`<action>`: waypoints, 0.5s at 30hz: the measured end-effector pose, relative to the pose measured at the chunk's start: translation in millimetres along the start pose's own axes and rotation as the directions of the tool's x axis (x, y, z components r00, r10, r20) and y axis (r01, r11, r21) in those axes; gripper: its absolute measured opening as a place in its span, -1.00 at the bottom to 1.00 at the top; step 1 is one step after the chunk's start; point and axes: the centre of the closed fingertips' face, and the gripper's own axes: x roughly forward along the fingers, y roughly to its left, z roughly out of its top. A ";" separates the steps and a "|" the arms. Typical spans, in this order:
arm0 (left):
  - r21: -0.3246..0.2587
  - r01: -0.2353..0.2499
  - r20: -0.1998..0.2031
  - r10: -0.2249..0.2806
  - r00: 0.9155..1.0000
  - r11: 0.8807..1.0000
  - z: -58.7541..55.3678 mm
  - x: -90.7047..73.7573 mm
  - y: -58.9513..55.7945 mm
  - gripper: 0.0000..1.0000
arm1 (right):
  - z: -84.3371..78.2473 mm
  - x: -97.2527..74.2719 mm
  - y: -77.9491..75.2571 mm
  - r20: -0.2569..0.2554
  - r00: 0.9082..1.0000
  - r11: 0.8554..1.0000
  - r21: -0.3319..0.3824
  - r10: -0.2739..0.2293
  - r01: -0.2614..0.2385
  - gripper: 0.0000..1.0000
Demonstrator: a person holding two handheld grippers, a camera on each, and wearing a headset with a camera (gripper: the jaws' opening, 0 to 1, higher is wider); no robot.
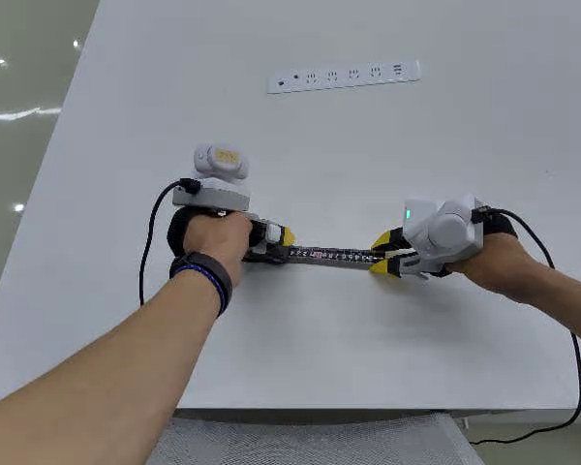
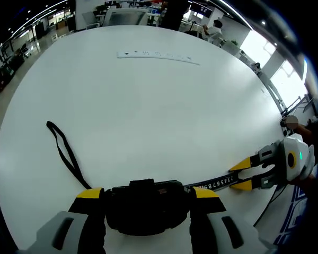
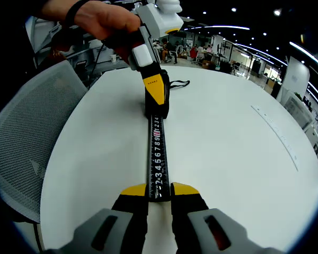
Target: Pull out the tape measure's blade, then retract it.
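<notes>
now, blade (image 1: pixel 334 256) seen drawn out between two grippers

on a white table (image 1: pixel 368 145), the black case of the tape measure (image 2: pixel 146 209) is clamped between the yellow-tipped jaws of the left gripper (image 1: pixel 276 246), low and left of centre in the head view. in the left gripper view the case is seen sitting between the two jaws, touched on both sides. the blade is stretched flat along the table surface, out of the case and across to the right gripper (image 1: pixel 379 255), whose jaws are closed narrowly on the blade's free end. in the right gripper view, the printed numbers are seen running away from the pinched tip toward the case. the two grippers are held well apart, facing each other, with the blade in a straight line between them. a thin black strap (image 2: pixel 63 151) is attached to the case and lies loose on the table beside it. a white power strip (image 1: pixel 344 76) is laid near the far edge of the table, well apart from the work. a grey mesh chair (image 3: pixel 21 153) is seen at the near side of the table.
</notes>
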 end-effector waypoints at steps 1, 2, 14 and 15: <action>0.004 -0.002 -0.007 0.002 1.000 1.000 -0.1 0.2 -0.3 0.23 | 0.1 0.0 0.3 0.002 1.000 1.000 0.002 0.001 -0.001 -0.71; 0.003 -0.002 -0.010 0.002 1.000 1.000 -0.1 0.2 -0.2 0.24 | 0.3 -0.1 0.1 0.003 1.000 1.000 0.002 0.000 0.000 -0.71; 0.030 -0.026 -0.018 0.027 0.999 0.999 -1.3 2.7 1.1 0.26 | 1.0 -0.4 0.6 0.013 1.000 1.000 0.009 0.004 -0.004 -0.70; 0.030 -0.028 -0.014 0.029 0.999 0.999 -1.1 2.8 1.2 0.26 | 1.0 -0.4 0.6 0.013 1.000 1.000 0.009 0.004 -0.004 -0.70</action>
